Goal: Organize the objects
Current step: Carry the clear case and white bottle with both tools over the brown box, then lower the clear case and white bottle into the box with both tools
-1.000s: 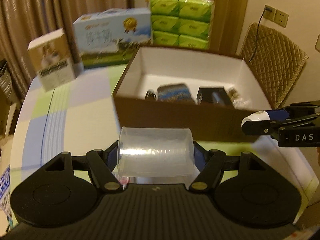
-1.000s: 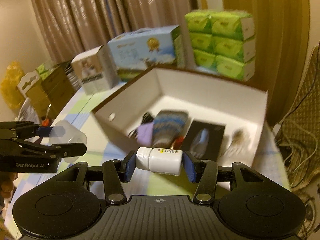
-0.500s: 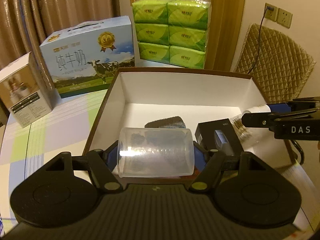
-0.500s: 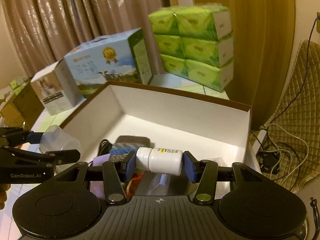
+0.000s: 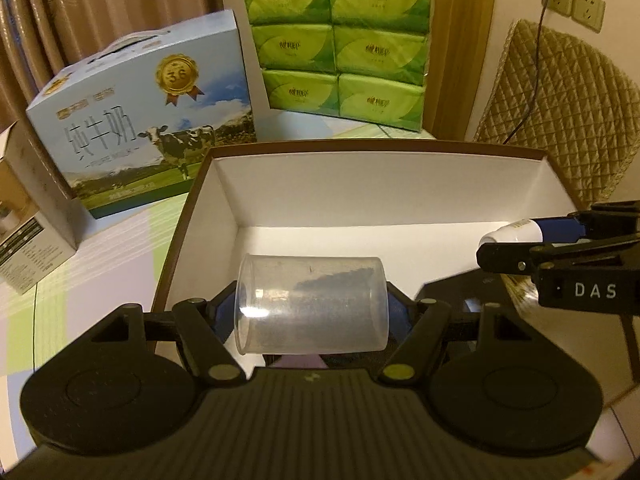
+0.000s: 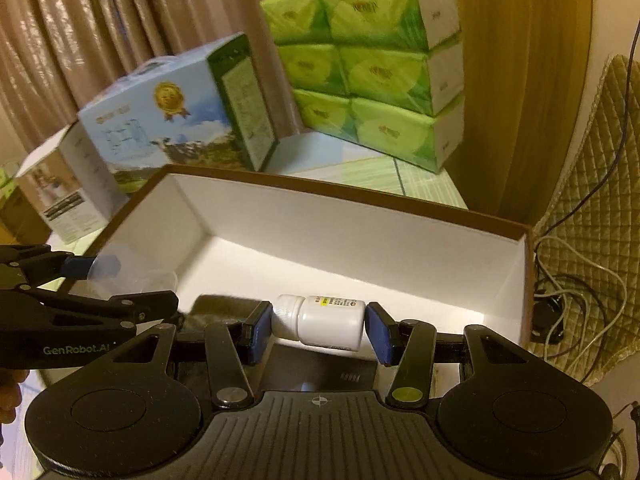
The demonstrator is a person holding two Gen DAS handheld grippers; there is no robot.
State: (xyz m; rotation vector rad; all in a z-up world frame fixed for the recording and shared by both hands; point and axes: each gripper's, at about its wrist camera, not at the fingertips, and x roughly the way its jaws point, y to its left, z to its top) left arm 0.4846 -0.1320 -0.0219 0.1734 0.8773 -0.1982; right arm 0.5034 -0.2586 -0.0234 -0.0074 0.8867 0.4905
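The left gripper (image 5: pixel 312 312) clamps a clear plastic cup (image 5: pixel 312 304) sideways and the right gripper (image 6: pixel 318 326), marked "DAS", clamps a white pill bottle (image 6: pixel 320 322), both over the brown white-lined cardboard box (image 5: pixel 360 184). Beyond stands a blue milk carton (image 5: pixel 140 120) with a "36" medal.

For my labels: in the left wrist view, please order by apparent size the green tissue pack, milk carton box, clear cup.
1. milk carton box and green tissue pack: look alike
2. clear cup, though nearest the camera

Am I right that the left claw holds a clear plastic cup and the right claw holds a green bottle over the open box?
Not quite: the right wrist view shows the bottle in the right claw is white. The left claw does hold the clear plastic cup over the open box.
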